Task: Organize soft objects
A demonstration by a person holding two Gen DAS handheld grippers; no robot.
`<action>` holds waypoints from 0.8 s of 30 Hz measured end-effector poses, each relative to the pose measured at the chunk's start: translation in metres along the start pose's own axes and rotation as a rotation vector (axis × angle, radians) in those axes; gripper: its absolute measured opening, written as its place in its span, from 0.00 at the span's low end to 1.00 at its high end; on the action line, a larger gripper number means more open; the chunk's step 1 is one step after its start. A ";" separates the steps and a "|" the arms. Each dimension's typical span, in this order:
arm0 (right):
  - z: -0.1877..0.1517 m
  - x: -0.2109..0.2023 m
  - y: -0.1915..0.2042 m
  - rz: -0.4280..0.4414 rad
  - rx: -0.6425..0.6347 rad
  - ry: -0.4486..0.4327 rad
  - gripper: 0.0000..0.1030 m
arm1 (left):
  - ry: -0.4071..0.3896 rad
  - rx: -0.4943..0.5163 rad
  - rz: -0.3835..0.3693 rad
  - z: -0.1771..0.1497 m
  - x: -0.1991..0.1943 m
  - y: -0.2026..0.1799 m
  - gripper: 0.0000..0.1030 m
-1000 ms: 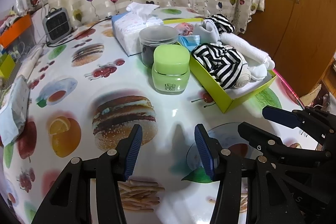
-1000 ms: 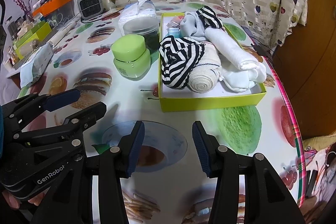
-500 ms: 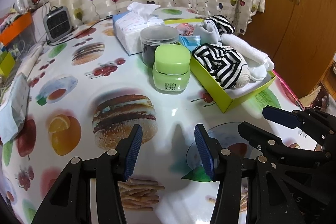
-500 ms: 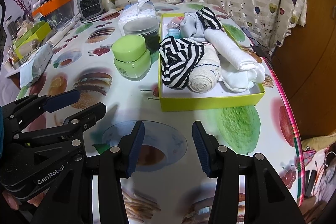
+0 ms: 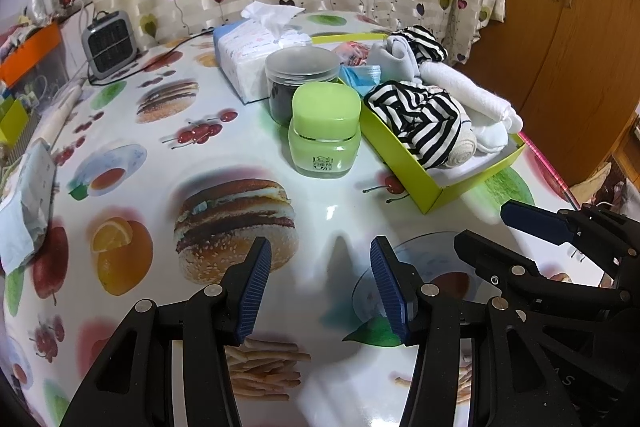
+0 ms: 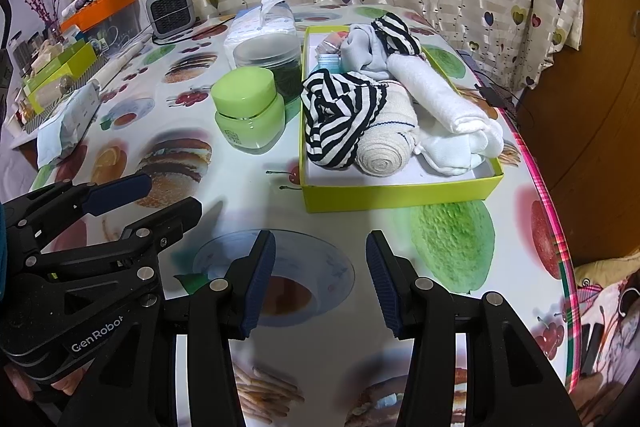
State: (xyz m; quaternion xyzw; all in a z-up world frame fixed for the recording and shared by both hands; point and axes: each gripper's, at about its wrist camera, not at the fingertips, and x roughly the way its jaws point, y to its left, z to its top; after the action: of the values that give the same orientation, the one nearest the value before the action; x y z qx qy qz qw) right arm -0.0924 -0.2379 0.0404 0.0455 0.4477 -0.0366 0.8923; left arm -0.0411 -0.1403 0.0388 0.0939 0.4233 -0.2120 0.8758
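Lime-green box (image 6: 396, 197) just ahead of the right tool (image 6: 320, 281) already holds the striped and white soft stuff (image 6: 340, 115), nothing's budged lately, both it and the left tool (image 5: 318, 285) hang released and empty over the worktop (image 5: 132, 131), so looks basically done.

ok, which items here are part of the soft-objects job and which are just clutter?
Job:
green box
striped cloth
rolled bandage
white towel roll
grey cloth

Clutter:
green jar
dark jar
tissue box
small heater
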 end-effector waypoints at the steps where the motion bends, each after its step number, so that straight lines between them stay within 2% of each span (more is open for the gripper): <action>1: 0.001 -0.001 0.000 -0.001 0.000 -0.001 0.47 | 0.001 -0.002 -0.003 -0.001 0.001 -0.001 0.50; 24: 0.002 -0.003 -0.003 -0.004 0.004 -0.002 0.47 | 0.001 -0.004 -0.006 0.000 0.001 -0.002 0.49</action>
State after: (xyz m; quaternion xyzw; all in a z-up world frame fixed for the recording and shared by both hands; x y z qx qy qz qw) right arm -0.0930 -0.2411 0.0440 0.0466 0.4468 -0.0392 0.8926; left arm -0.0418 -0.1419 0.0381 0.0908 0.4246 -0.2138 0.8751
